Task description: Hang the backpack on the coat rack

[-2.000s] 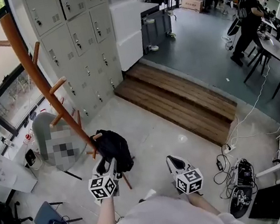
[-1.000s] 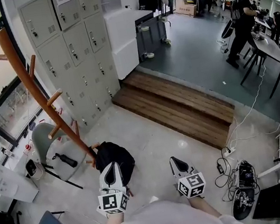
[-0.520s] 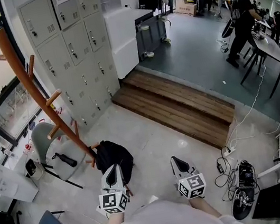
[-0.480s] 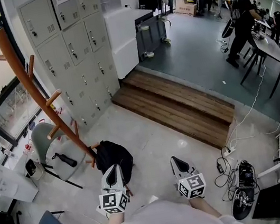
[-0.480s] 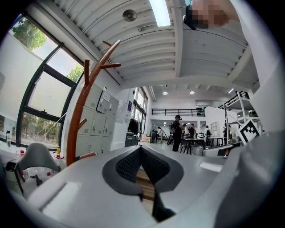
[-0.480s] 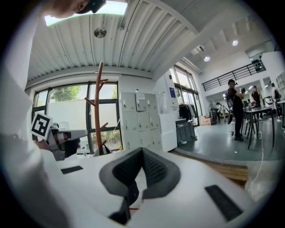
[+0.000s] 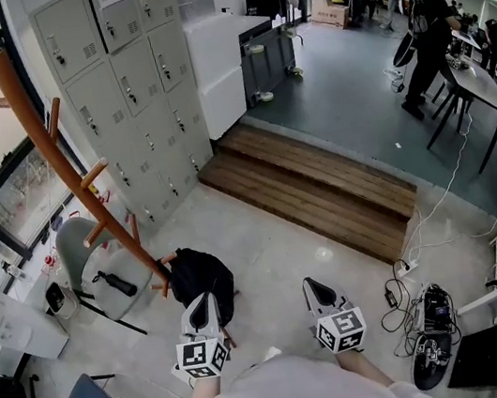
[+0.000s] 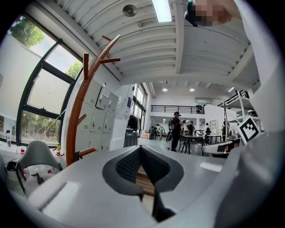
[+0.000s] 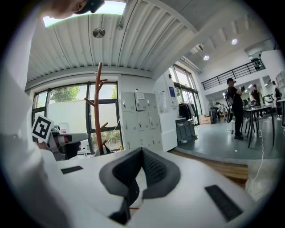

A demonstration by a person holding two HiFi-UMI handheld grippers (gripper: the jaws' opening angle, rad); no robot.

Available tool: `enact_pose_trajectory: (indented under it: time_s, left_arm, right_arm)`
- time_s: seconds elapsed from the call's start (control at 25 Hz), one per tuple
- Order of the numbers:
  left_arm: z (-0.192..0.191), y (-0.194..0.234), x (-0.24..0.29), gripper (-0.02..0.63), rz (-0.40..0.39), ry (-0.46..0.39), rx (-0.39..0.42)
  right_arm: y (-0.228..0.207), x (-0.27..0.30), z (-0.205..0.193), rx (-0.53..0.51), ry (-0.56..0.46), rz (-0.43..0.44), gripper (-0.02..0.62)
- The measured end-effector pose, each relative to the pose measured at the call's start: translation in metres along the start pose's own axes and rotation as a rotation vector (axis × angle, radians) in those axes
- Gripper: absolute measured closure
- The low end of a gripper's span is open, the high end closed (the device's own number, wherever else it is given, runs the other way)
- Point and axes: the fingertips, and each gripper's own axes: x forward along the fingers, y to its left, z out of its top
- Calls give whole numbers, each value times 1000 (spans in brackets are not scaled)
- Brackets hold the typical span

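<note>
The black backpack (image 7: 200,276) hangs low on the orange-brown wooden coat rack (image 7: 73,176), caught on a short peg (image 7: 166,258) near the pole's foot. My left gripper (image 7: 200,300) is shut with nothing in it, and its tips lie just in front of the bag's lower edge. To its right, my right gripper (image 7: 311,284) is also shut and empty over bare floor. The left gripper view shows the rack (image 8: 78,107) rising at the left, with the bag hidden below the jaws. In the right gripper view the rack (image 9: 98,107) stands before the window.
Grey lockers (image 7: 122,73) stand behind the rack, and a grey chair (image 7: 86,250) is beside its base. Wooden steps (image 7: 323,190) run across the floor ahead. Cables and gear (image 7: 432,323) lie at the right. People (image 7: 430,37) stand far off at tables.
Since the earliest frame my left gripper has drawn back a little from the backpack and sunk slightly. The backpack stays on the peg. The right gripper has kept still.
</note>
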Motion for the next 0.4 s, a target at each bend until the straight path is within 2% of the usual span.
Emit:
enact_pose_trajectory:
  time_s: [0.4]
  left_arm:
    - [-8,-1,1,595,-20,36,-17]
  right_arm:
    - [3,0,2,9,-5,4,588]
